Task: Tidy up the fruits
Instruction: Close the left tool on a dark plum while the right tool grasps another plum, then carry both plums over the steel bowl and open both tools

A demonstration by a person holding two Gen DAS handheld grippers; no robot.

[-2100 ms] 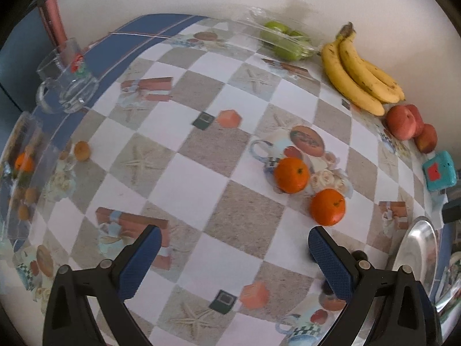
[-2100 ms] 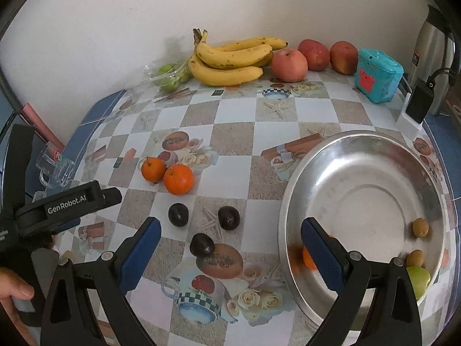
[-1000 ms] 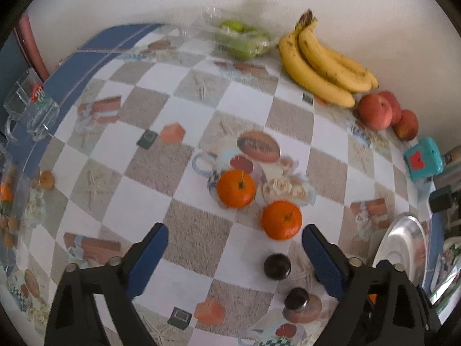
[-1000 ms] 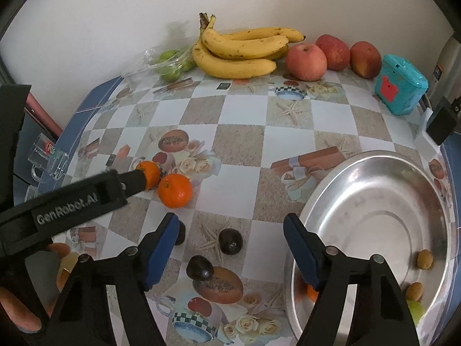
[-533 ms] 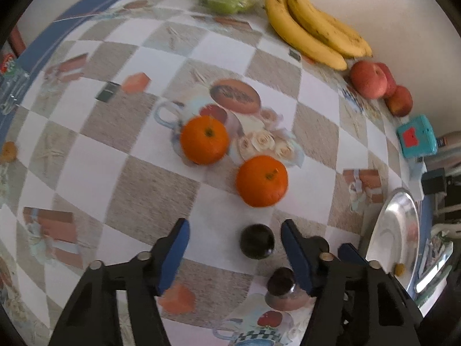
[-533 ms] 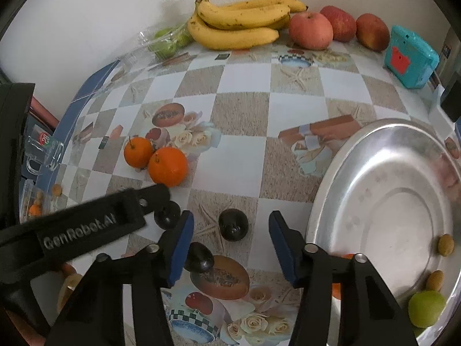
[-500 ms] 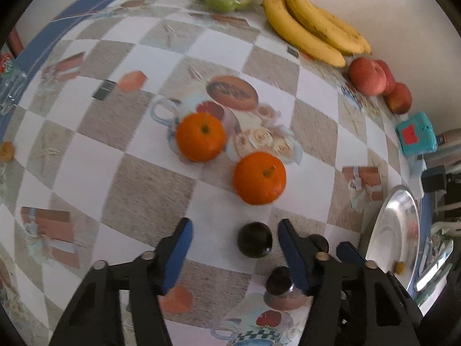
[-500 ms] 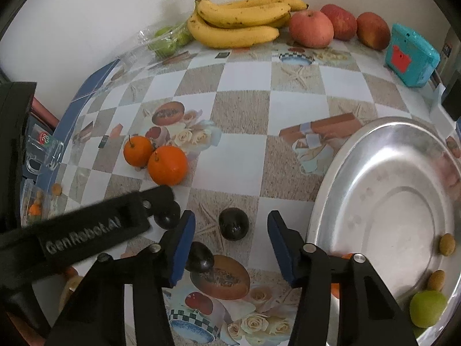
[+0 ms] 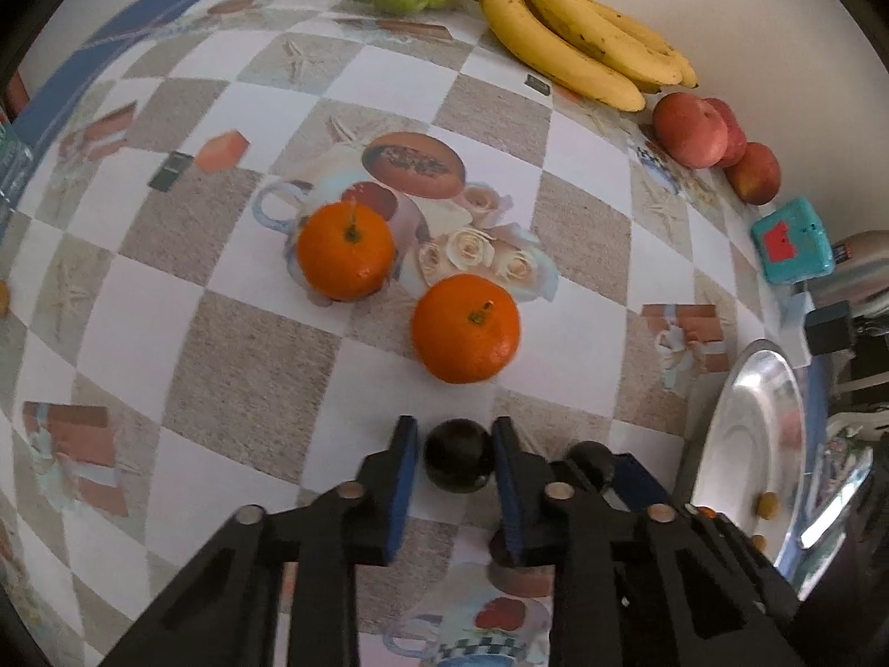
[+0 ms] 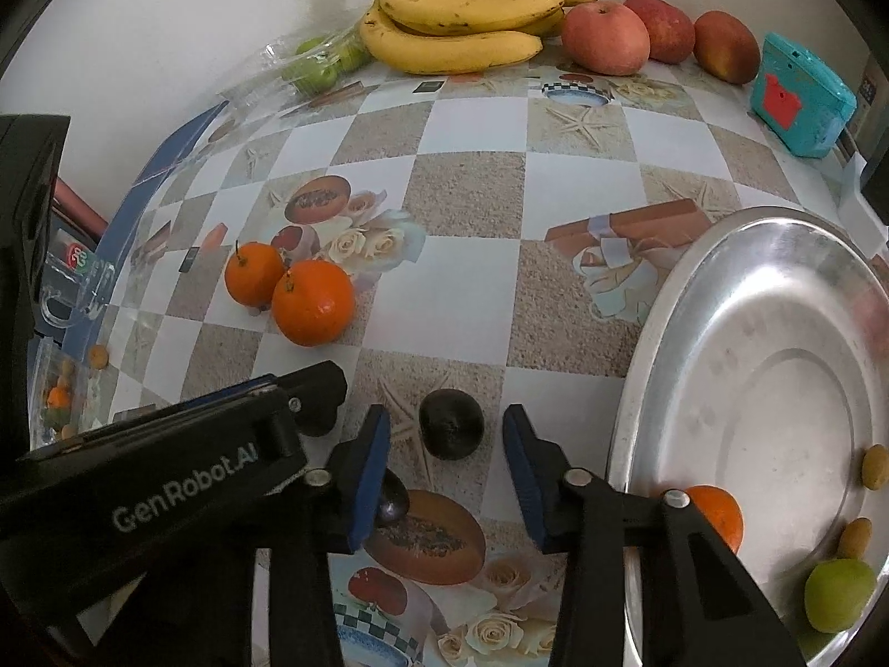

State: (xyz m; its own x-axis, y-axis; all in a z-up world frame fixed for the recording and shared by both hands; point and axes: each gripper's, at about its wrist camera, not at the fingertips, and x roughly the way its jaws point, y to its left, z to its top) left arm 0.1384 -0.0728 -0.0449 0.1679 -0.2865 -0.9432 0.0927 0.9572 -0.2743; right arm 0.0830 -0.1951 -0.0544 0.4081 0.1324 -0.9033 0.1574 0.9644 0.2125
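Both grippers point steeply down at the checkered tablecloth (image 10: 461,278), side by side and close together. The left gripper (image 9: 454,453) has just been closing, and its blue pads now sit against both sides of a small dark plum (image 9: 457,454) that rests on the cloth; it looks clamped on it. The right gripper (image 10: 444,436) has also been closing, but its jaws are still apart, with gaps on either side of a second dark plum (image 10: 451,431) that lies between them on the cloth. A third plum (image 10: 391,500) sits just beside the right gripper's left finger, partly hidden by it.

To the right stands a wide steel bowl (image 10: 722,305). Inside it, near the close edge, lie an orange (image 10: 717,517), a green fruit (image 10: 839,595) and two small yellowish fruits (image 10: 875,467).

A clear plastic bag (image 10: 300,64) near the wall holds several green fruits. At the left edge another clear container with small orange and yellow pieces is too blurred to make out.

The plums are round, nearly black and slightly glossy. Two bright oranges (image 9: 465,328) with short stems sit just beyond the grippers, close to each other. Along the wall lie a bunch of bananas (image 10: 461,16), three reddish apples (image 10: 605,36) and a teal box (image 10: 800,105).
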